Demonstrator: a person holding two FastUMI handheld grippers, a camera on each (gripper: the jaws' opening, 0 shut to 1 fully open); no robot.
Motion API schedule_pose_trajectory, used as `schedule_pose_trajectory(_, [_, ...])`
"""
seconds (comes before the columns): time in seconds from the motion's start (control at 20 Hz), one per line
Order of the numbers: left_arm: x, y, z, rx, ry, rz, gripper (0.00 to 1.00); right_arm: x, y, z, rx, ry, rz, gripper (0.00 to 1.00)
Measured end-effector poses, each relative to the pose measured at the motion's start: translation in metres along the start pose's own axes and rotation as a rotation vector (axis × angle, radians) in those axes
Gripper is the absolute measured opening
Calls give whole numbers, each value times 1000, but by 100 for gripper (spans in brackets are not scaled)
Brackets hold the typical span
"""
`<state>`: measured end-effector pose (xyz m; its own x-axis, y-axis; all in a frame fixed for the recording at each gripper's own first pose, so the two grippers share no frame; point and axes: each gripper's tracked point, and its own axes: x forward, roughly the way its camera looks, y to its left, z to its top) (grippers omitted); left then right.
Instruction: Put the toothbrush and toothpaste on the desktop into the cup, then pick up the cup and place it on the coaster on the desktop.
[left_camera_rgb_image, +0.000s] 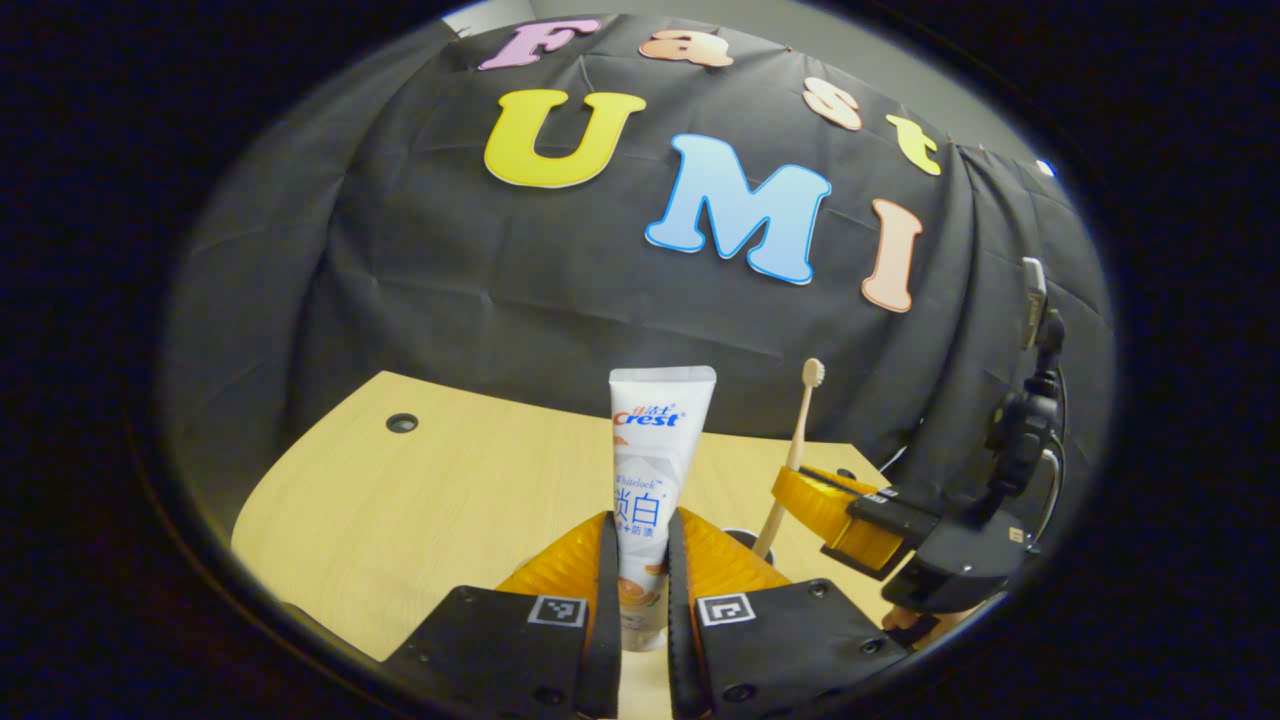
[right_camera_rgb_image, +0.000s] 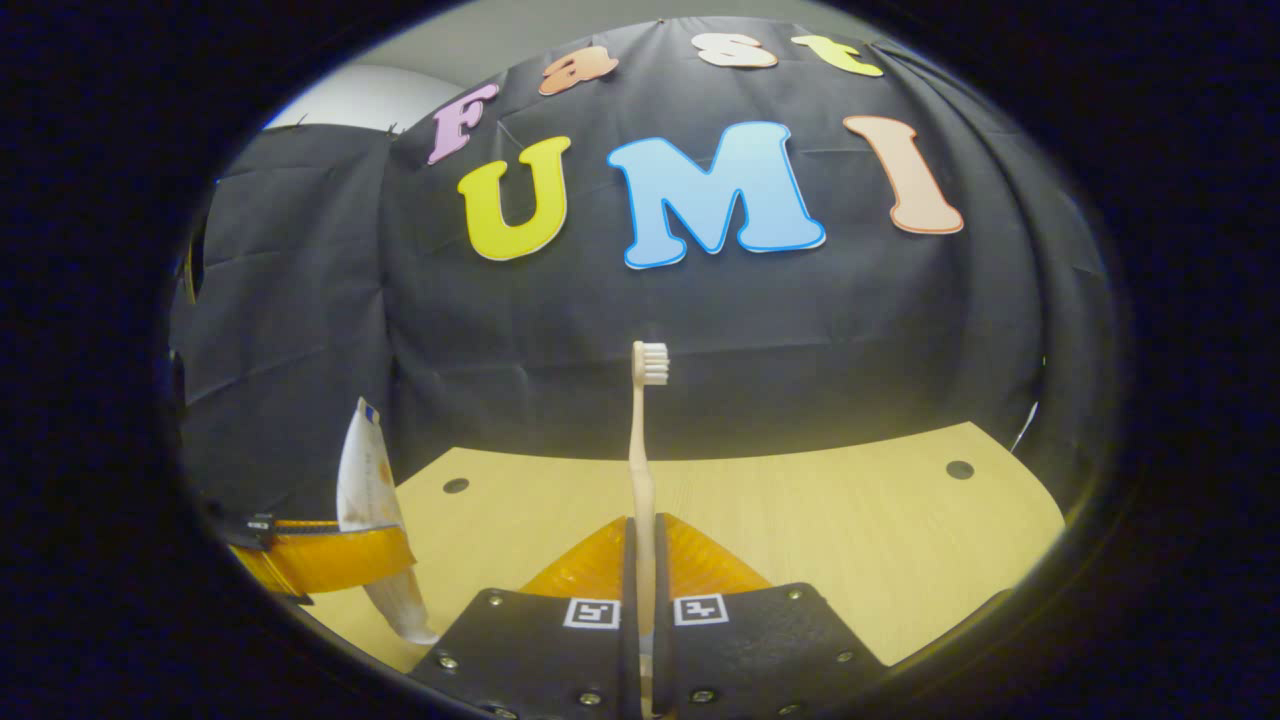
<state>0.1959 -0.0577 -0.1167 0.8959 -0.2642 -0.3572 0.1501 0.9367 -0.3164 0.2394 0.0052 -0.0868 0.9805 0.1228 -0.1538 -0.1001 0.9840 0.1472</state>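
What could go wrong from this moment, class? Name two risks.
The left gripper pinches the toothpaste low, leaving most of the tube standing tall above the fingers, so it may tip or slip. The right gripper clamps the thin toothbrush near its lower end; it could swivel and miss the cup.

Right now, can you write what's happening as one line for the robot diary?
left gripper: shut on toothpaste, upright | right gripper: shut on toothbrush, bristles up | both lifted above desk

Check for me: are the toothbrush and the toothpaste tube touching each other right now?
Apart. In the left gripper view the toothpaste stands upright between the left gripper fingers, while the toothbrush sits off to the side in the right gripper, with dark cloth between them.
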Motion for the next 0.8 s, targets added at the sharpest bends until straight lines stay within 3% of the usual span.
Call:
schedule_pose_trajectory(0.25, [4, 4, -6, -20, 21, 2, 26, 21, -9, -35, -10, 78, -21, 5])
schedule_pose_trajectory(0.6, [10, 7, -13, -42, 46, 6, 26, 18, -10, -66, -93, 167, -27, 5])
schedule_pose_trajectory(0.8, [12, 4, -15, -46, 51, 1, 26, 13, -9, -69, -85, 188, -18, 14])
